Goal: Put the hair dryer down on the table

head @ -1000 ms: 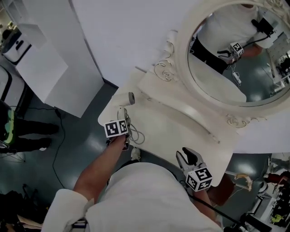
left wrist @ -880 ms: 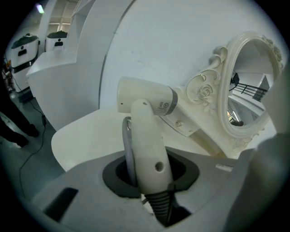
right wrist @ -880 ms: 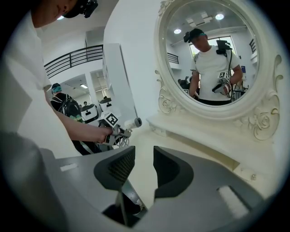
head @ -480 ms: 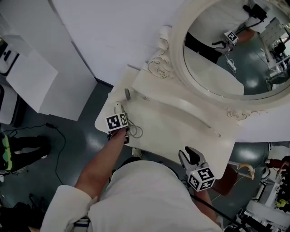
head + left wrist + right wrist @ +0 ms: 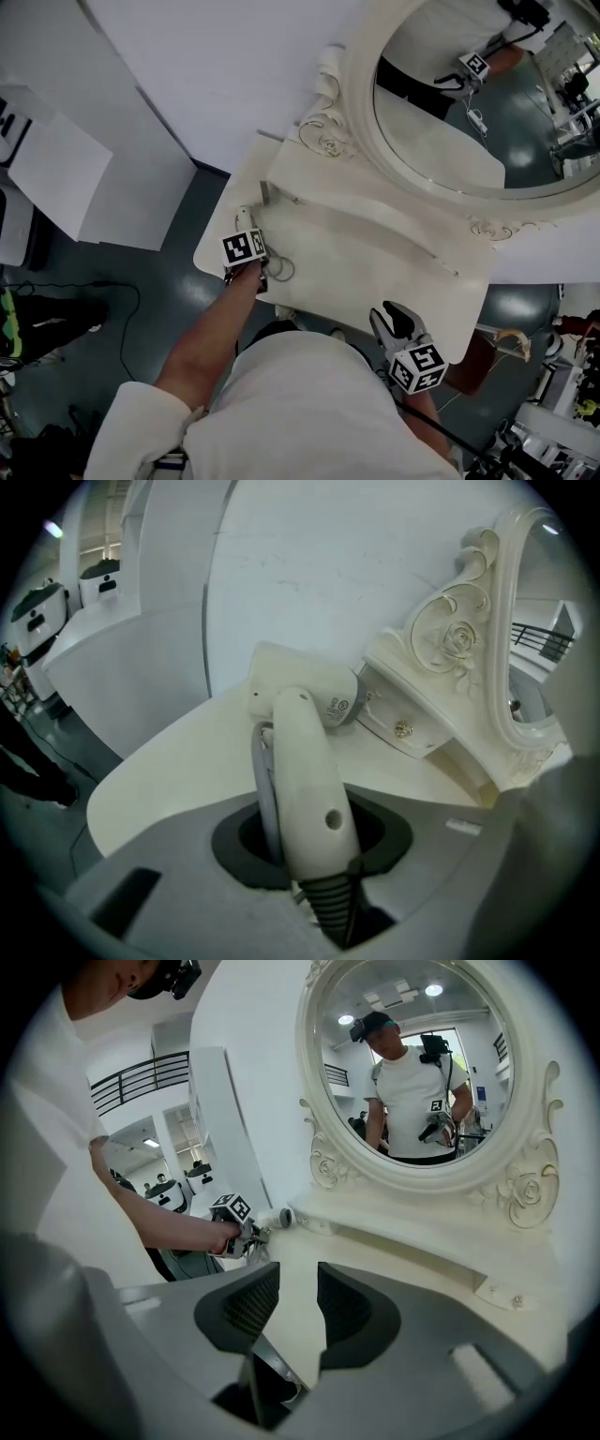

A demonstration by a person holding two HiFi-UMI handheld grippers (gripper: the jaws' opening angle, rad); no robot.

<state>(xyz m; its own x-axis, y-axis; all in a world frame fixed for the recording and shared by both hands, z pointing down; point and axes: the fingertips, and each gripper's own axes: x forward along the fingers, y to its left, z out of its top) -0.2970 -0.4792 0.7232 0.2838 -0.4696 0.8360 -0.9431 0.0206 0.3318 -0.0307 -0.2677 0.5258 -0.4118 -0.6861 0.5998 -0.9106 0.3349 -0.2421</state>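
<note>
White plastic hair dryer (image 5: 309,761) is pinched by its handle in the left gripper (image 5: 314,834), jaws pressed on both sides and part-way closed. Handle runs straight out along the jaws; the head sits beyond them, barrel crossways, nozzle toward the mirror (image 5: 450,122) base. It is over the far left end of the table (image 5: 375,262), low and tilted down; can't tell if the head touches. Grey cord (image 5: 279,270) loops beside the gripper. Right gripper (image 5: 298,1302) has jaws spread with nothing between, well apart at the table's near right edge. Left hand does the set-down: probably lower, lay it flat, release.
</note>
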